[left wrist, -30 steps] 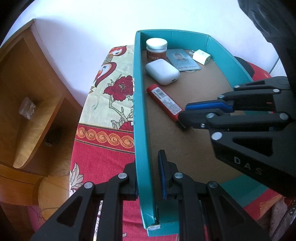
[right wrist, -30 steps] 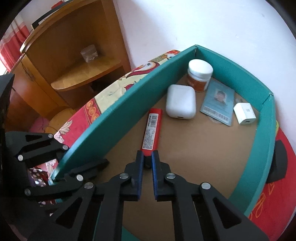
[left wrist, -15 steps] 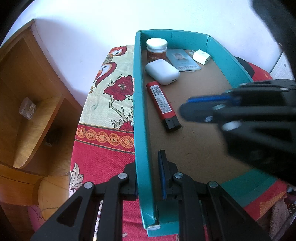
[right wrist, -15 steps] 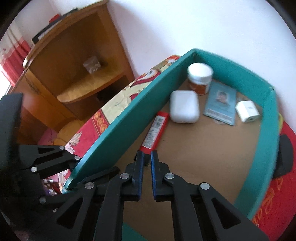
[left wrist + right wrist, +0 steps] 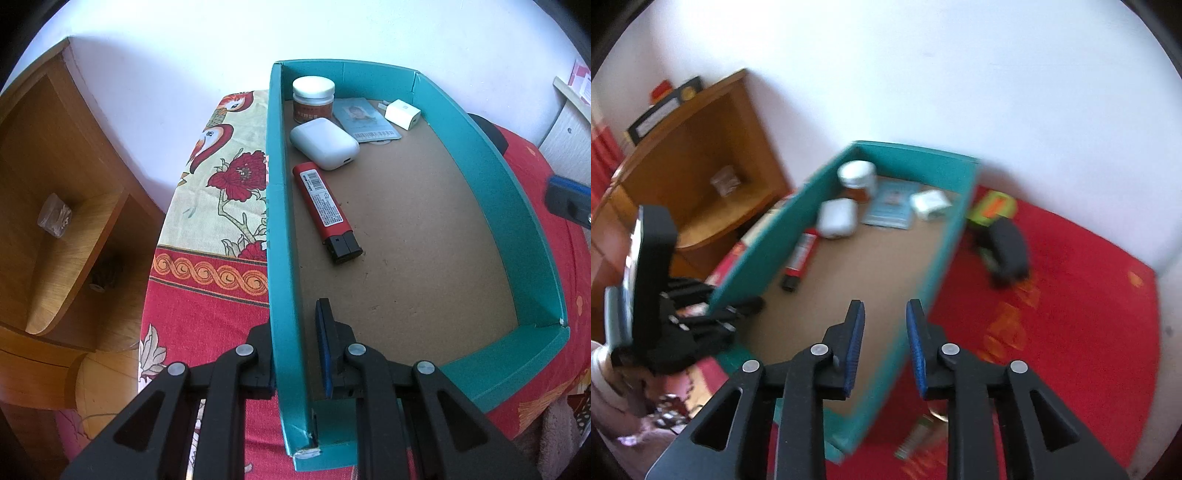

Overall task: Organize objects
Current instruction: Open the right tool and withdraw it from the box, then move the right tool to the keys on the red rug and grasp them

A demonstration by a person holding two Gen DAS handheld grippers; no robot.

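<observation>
Five things sit in the teal box [image 5: 517,206] whose wall the left hand-held gripper [image 5: 295,350] pinches, the red lighter [image 5: 325,206] among them, while the right hand-held gripper [image 5: 885,350], just spreading and empty, should go slowly for the small tube [image 5: 914,437] on the red tabletop [image 5: 1071,314].

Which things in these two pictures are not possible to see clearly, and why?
- Small object below the right gripper, right wrist view: motion blur, unidentifiable.
- Black and yellow item beside the teal box: blurred.
- Lighter label, left wrist view: print too small.
- Right gripper there: cut off by the edge.
</observation>
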